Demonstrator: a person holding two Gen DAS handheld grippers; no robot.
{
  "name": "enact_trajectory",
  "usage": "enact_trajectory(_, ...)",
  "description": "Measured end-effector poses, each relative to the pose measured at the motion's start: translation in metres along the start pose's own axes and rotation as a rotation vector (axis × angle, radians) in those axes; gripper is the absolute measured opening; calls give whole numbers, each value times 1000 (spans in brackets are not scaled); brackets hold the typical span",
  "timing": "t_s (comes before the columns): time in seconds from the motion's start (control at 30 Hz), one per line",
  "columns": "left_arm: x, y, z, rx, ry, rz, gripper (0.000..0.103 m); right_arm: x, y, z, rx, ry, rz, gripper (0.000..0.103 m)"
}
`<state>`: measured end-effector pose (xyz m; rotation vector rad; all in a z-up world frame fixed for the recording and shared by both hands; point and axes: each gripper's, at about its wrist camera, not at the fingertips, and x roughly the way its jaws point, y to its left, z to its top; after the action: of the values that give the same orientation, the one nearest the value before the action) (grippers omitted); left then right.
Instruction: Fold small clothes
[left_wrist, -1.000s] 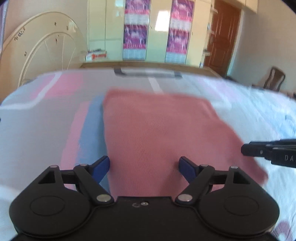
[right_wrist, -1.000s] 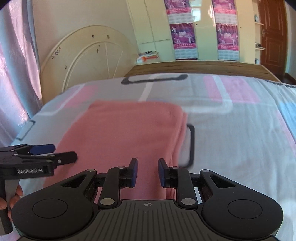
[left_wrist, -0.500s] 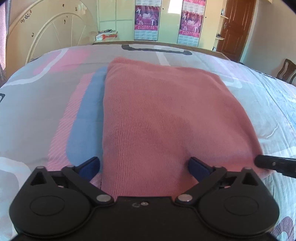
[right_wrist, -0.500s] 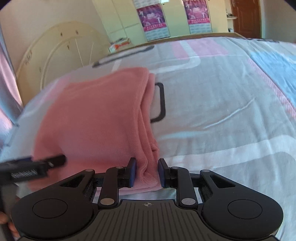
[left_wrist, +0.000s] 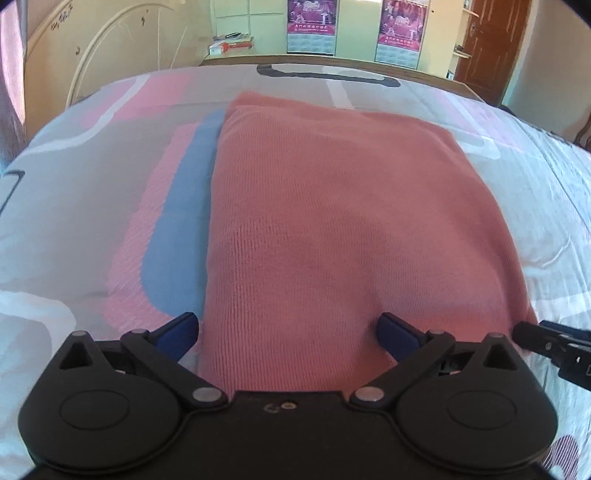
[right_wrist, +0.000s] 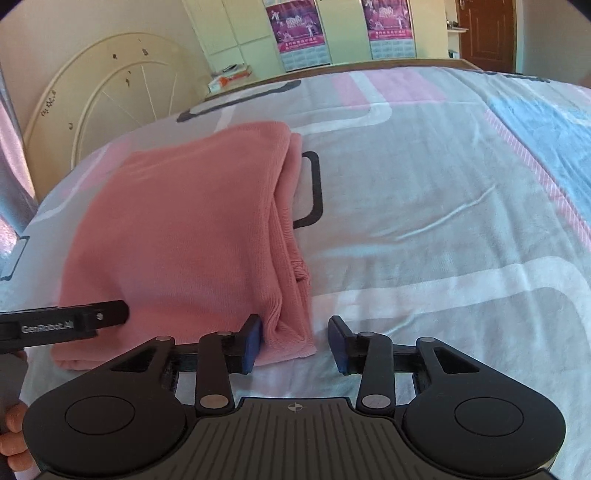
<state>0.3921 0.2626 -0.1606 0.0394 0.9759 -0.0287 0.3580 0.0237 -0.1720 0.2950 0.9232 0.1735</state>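
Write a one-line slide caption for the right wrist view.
Right gripper, jaws just opened, at the near corner of the folded pink garment on the patterned bedsheet; left gripper's tip alongside.

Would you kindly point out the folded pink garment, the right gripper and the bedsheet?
folded pink garment (left_wrist: 351, 221): left wrist view, middle of top layer.
right gripper (right_wrist: 295, 341): right wrist view, between its fingertips.
bedsheet (right_wrist: 461, 221): right wrist view, bare patch.

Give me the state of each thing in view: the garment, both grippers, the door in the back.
pink knit garment: folded into a flat rectangle, lying on the bedsheet, layered edges along one side.
left gripper: open wide, jaws astride the garment's near edge, not gripping.
right gripper: jaws have just been opening, near corner of the garment between them, pads not pressing.
brown door: looks shut.
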Motion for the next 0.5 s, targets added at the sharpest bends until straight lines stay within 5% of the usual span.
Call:
enact_trajectory(0.17, -19, -2, -4, 4, -31, -14, 102, -16, 2, -3, 8, 14, 46, 45)
enact_trajectory(0.33, -69, -3, -11, 7, -129, -15, 95, -56, 18, -8, -96, -15, 91, 70)
enact_trajectory(0.5, -135, -11, -36, -10, -252, 80, 101, -108, 36, -20, -229, -50, 144, 86)
